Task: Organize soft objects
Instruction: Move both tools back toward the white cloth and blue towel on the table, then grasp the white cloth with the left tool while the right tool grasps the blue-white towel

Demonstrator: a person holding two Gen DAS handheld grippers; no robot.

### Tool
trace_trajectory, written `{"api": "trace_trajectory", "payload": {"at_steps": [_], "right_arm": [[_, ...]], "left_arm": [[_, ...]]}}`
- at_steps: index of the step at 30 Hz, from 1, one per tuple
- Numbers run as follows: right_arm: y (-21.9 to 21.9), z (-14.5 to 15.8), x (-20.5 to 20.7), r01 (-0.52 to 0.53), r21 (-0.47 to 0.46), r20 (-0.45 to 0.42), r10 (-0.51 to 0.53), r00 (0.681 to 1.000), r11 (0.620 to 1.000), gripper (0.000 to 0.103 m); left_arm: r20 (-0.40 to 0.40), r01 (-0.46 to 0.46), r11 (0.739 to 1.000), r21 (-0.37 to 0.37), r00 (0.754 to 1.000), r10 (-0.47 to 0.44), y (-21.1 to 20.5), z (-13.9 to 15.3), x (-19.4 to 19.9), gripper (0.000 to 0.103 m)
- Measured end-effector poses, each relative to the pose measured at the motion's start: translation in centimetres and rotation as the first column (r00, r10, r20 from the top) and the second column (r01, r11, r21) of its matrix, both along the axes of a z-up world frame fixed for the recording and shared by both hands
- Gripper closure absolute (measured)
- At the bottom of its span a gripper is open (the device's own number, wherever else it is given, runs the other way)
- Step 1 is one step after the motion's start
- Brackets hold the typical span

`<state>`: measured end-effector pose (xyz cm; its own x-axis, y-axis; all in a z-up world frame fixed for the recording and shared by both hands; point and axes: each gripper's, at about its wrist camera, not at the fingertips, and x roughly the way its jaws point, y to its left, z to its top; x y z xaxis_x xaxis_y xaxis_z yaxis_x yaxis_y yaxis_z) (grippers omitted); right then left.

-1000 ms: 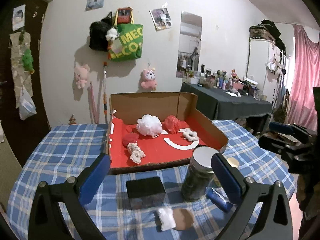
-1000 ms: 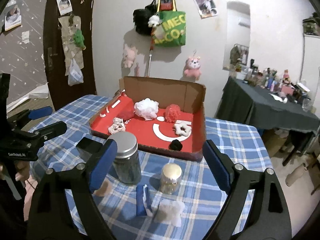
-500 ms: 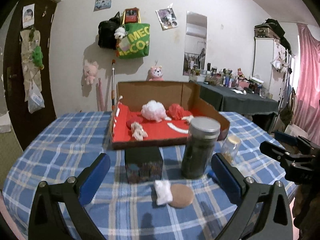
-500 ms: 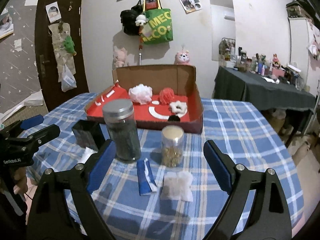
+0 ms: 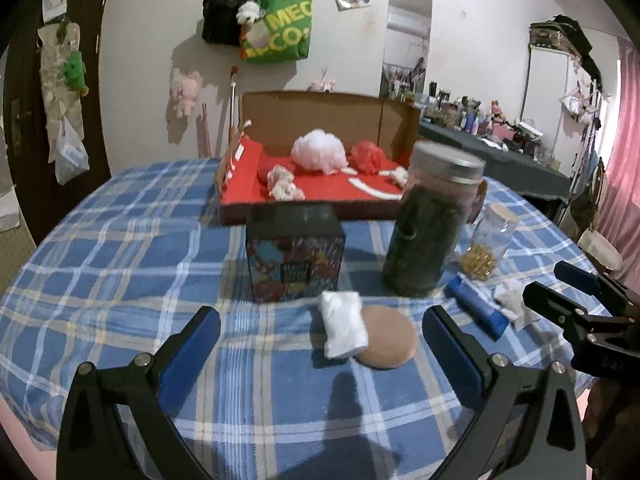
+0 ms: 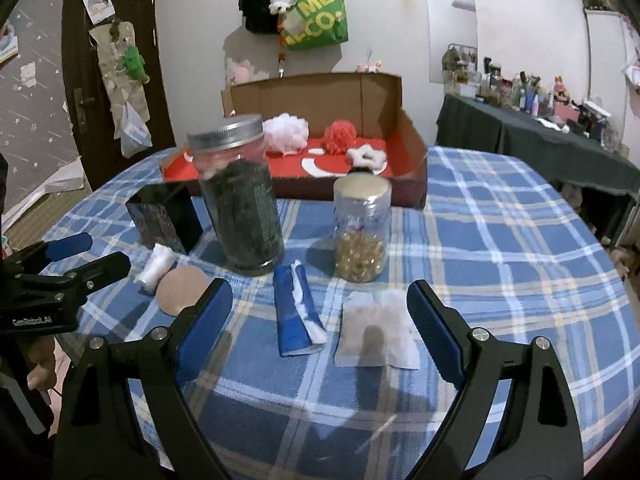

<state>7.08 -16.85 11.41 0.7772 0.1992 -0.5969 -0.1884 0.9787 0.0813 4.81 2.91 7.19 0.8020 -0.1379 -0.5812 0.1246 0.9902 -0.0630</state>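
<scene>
**A:** Where do the soft things lie for the two grippers?

**B:** Near the table's [image 5: 120,240] front edge. The left gripper [image 5: 320,334] hangs with its jaws spread wide and nothing between them, facing a white rolled cloth [image 5: 343,324] that touches a tan round pad [image 5: 386,338]. The right gripper [image 6: 318,310] is spread and empty too, with a blue-and-white folded cloth [image 6: 298,312] and a flat white pad [image 6: 376,334] lying between its fingers' line of reach. The red-lined cardboard box [image 5: 312,120] at the far edge already holds a white pouf [image 5: 320,152], a red pouf [image 5: 367,156] and a few smaller pieces.

**A:** So the step in hand seems to be a first pick. How should the person do it well?

**B:** Probably by taking one item per gripper. The rolled cloth stands proud of the table, so the left jaws could straddle it across its short side and close gently; it will squash, so a light pinch should hold. The flat pad is harder: the right fingers would likely need to press down and gather a fold.

**A:** Any hazards?

**B:** The dark jar [image 6: 240,200], small jar [image 6: 362,232] and black tin [image 5: 295,252] stand between the pick spots and the box. Lifting well above their lids before carrying across would be wise.
</scene>
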Motion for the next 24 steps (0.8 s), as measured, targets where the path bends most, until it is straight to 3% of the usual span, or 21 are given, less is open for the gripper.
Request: {"api": "trace_trajectory", "payload": {"at_steps": [11, 15, 17, 20, 21, 22, 24], "right_arm": [[1.0, -1.9, 2.1, -0.062, -0.004, -0.054, 0.061, 0.997, 0.998, 0.014], [1.4, -2.5, 3.0, -0.084, -0.011, -0.079, 0.083, 0.993, 0.996, 0.016], [1.6, -2.9, 3.5, -0.099, -0.014, -0.106, 0.097, 0.990, 0.995, 0.023], [1.9, -3.8, 4.2, -0.123, -0.009, -0.176, 0.120, 0.977, 0.992, 0.046], [1.9, -4.0, 4.4, -0.126, -0.012, -0.189, 0.121, 0.974, 0.992, 0.054], [1.9, -4.0, 4.3, -0.123, -0.023, -0.187, 0.117, 0.975, 0.992, 0.060], [2.1, -4.0, 4.0, -0.136, -0.036, -0.179, 0.128, 0.976, 0.990, 0.075]], "left_arm": [[-0.073, -0.011, 1.000, 0.003, 0.997, 0.011, 0.4, -1.9, 1.6, 0.002], [-0.107, -0.013, 1.000, -0.012, 0.994, 0.011, 0.7, -2.6, 2.5, 0.010], [-0.132, -0.007, 1.000, -0.027, 0.991, 0.003, 0.8, -3.1, 3.1, 0.016], [-0.162, 0.004, 0.999, -0.035, 0.987, -0.009, 0.7, -3.8, 3.8, 0.027], [-0.169, 0.011, 0.999, -0.038, 0.985, -0.018, 0.7, -4.1, 3.9, 0.035], [-0.160, 0.015, 0.999, -0.037, 0.987, -0.021, 0.6, -4.1, 3.9, 0.051], [-0.150, 0.053, 0.997, -0.050, 0.987, -0.060, 0.3, -4.0, 3.8, 0.072]]}}
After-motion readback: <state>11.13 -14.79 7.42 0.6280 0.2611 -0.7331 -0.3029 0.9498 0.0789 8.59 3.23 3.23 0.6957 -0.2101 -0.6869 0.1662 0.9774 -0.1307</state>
